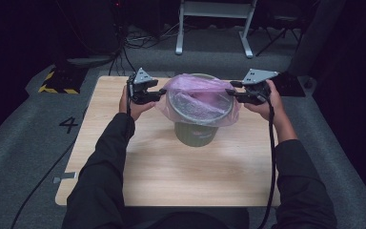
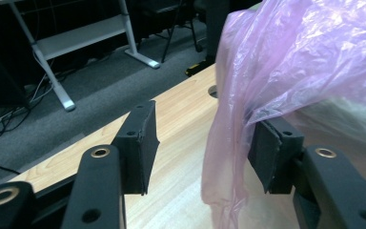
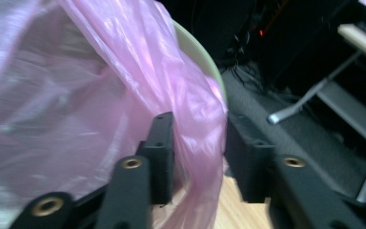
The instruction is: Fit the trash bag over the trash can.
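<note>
While both grippers sit at the bin rim, counts and gaps as follows:

bins: one, green bin (image 1: 196,131), centre of the high view, standing on the table (image 1: 171,176).
bags: one, pink bag (image 1: 198,98), lining the bin, edge folded out over the rim all round.
grippers: two, left gripper (image 1: 163,91) at the bag's left edge, right gripper (image 1: 228,91) at its right edge, both in the upper middle of the high view.
left jaws: part open; in the left gripper view the bag (image 2: 286,71) hangs between them and drapes over the right-hand pad, the left-hand pad well clear of it. No squeeze seen.
right jaws: part open; in the right gripper view a fold of bag (image 3: 190,119) hangs in the gap, against the left-hand pad. Whether the other pad touches it, can't tell.
hands: two, one per gripper, sleeves entering from the bottom edge.
hidden: bin interior covered by the film; bin base label too small to read.
cut off: bin rim (image 3: 205,62) shows as a short green arc, upper middle of the right gripper view; that view is blurred.
</note>
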### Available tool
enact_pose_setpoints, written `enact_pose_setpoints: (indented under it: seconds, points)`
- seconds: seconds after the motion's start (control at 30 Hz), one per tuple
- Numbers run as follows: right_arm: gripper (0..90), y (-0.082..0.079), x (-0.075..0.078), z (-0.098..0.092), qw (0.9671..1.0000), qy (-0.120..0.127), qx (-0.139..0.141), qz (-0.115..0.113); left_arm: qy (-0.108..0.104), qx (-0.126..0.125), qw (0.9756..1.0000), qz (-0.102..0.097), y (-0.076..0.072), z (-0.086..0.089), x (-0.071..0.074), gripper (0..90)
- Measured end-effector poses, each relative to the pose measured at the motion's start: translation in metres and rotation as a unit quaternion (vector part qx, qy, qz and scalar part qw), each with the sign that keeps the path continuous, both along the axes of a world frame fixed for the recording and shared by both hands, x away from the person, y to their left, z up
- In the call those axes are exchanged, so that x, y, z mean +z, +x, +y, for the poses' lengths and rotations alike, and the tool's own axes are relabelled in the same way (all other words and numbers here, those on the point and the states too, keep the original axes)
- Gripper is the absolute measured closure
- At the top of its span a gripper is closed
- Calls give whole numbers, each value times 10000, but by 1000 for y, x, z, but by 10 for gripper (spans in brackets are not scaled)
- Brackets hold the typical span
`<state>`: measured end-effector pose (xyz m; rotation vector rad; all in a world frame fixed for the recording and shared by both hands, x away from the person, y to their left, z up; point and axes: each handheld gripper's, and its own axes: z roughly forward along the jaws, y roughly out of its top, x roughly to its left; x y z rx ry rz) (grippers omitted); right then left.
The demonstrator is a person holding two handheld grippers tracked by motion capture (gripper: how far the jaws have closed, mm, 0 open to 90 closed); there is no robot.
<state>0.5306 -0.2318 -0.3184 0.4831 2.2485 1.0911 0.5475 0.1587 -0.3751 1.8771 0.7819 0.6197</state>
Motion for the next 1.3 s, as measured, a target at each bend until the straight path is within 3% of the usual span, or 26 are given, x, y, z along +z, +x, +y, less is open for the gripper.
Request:
enact_pose_setpoints:
  seconds: [0.07,0.13,0.23,0.3,0.47,0.63,0.67,0.87,0.97,1.07,1.13,1.2,1.23,1.3]
  points:
    - [778,6,-3,-2,9999,64,-107,29,-4,-66,9999,97,5,-3,-2,557]
    - [870,9,-4,-4,9997,225,-118,58,59,-85,9999,63,8,-7,-3,669]
    - [900,17,-7,-7,9980,514,-265,237,62,-194,9998,75,12,-11,-3,847]
    - [900,22,-10,-10,9953,731,-532,340,45,-319,9994,121,14,-14,-4,899]
    - [900,32,-21,-8,9897,863,-1048,464,221,-384,9988,223,18,-24,-8,900]
    - [900,42,-32,-7,9841,1020,-1241,753,226,-498,9980,312,20,-32,-11,900]
    - [900,44,-33,-7,9835,1039,-1248,799,229,-456,9982,325,21,-34,-12,900]
    - [900,56,-48,-9,9717,1529,-1130,1404,-158,-428,9972,592,29,-32,-20,900]
    - [900,60,-54,-7,9674,1658,-1096,1572,-125,-363,9961,800,35,-34,-23,900]
    - [900,63,-55,-4,9667,1656,-1114,1600,21,-337,9946,980,39,-37,-27,900]
    - [900,64,-56,-2,9656,1684,-1127,1627,116,-313,9923,1195,43,-39,-30,900]
    - [900,65,-57,-1,9664,1645,-1110,1632,94,-352,9909,1294,44,-40,-34,900]
    - [900,66,-58,-1,9647,1689,-1105,1689,27,-397,9898,1368,45,-40,-36,900]
    - [899,67,-61,-3,9617,1748,-1092,1806,94,-446,9885,1444,44,-41,-40,900]
